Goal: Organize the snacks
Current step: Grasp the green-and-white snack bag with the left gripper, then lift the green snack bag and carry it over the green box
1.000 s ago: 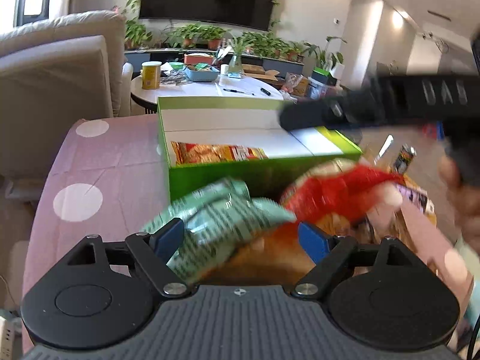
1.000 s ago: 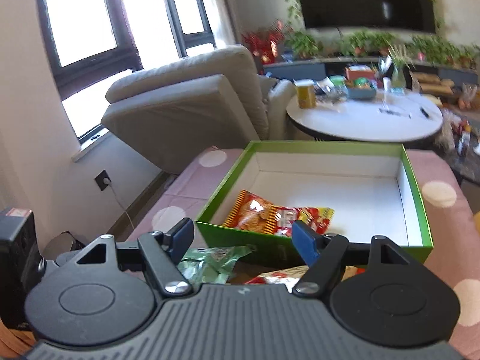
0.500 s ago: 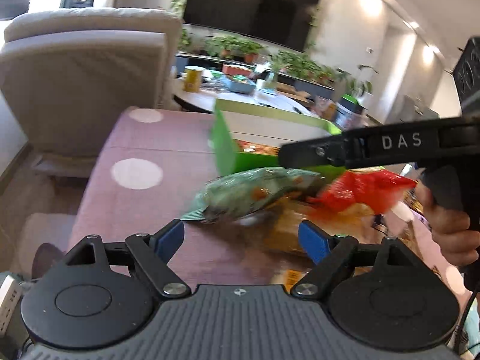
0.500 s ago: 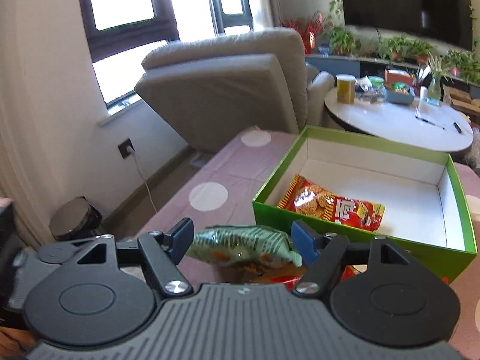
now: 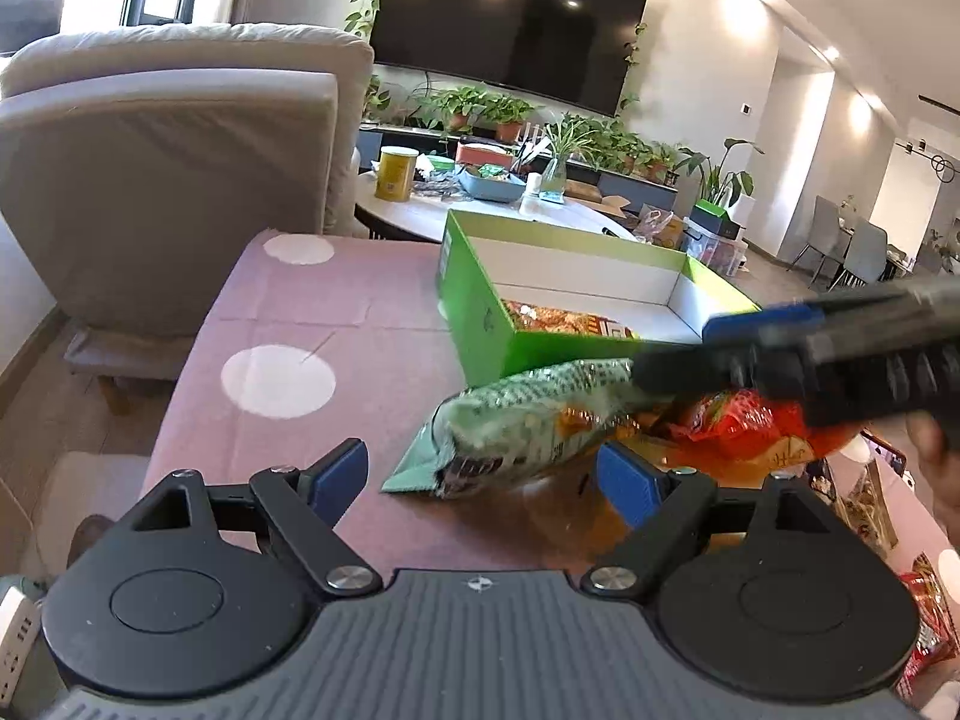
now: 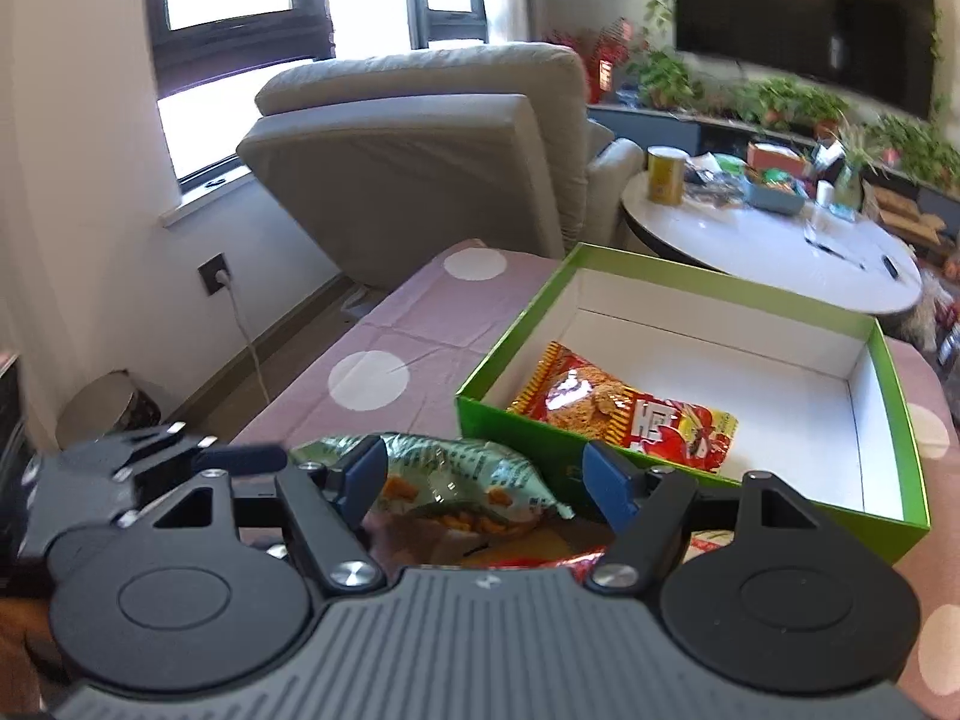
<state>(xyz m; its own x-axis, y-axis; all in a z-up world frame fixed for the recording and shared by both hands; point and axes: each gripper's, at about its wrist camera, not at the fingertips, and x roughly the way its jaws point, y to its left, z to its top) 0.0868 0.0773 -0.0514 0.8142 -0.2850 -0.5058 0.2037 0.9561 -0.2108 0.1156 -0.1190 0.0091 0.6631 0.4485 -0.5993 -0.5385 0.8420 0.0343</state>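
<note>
A green box (image 6: 708,498) with a white inside stands on the pink dotted table (image 6: 384,354); it also shows in the left wrist view (image 5: 510,324). One red snack bag (image 6: 624,414) lies inside it. A pale green snack bag (image 5: 522,426) lies on a pile of red and orange bags (image 5: 738,432) in front of the box. My left gripper (image 5: 483,477) is open, just short of the green bag. My right gripper (image 6: 483,480) is open, with the green bag (image 6: 462,480) between and below its fingers; it reaches in from the right in the left wrist view (image 5: 798,348).
A grey recliner (image 5: 174,180) stands to the left behind the table. A round white table (image 6: 768,252) with a yellow can and clutter stands behind the box. More snack bags (image 5: 924,618) lie at the right edge.
My left gripper has pulled back and left from the green bag. My right gripper has moved over the pile, and the green bag now sits between its open fingers.
</note>
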